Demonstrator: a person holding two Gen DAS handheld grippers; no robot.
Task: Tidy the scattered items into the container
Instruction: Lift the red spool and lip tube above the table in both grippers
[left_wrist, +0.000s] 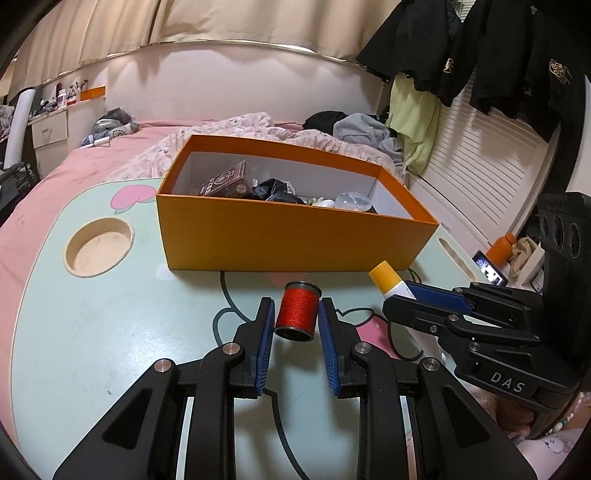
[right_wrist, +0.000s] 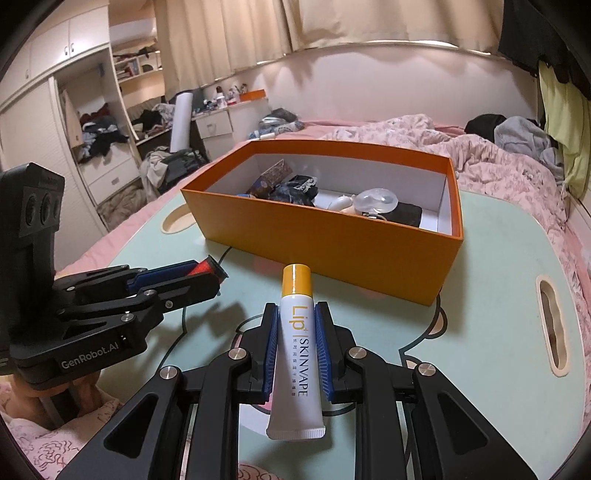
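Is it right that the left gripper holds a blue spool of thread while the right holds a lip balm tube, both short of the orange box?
Not quite. The spool of thread in the left gripper is red, as the left wrist view shows. The rest stands: the right gripper holds the lip balm tube, and both are short of the orange box.

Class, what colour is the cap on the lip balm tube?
Yellow cap, clearest in the right wrist view.
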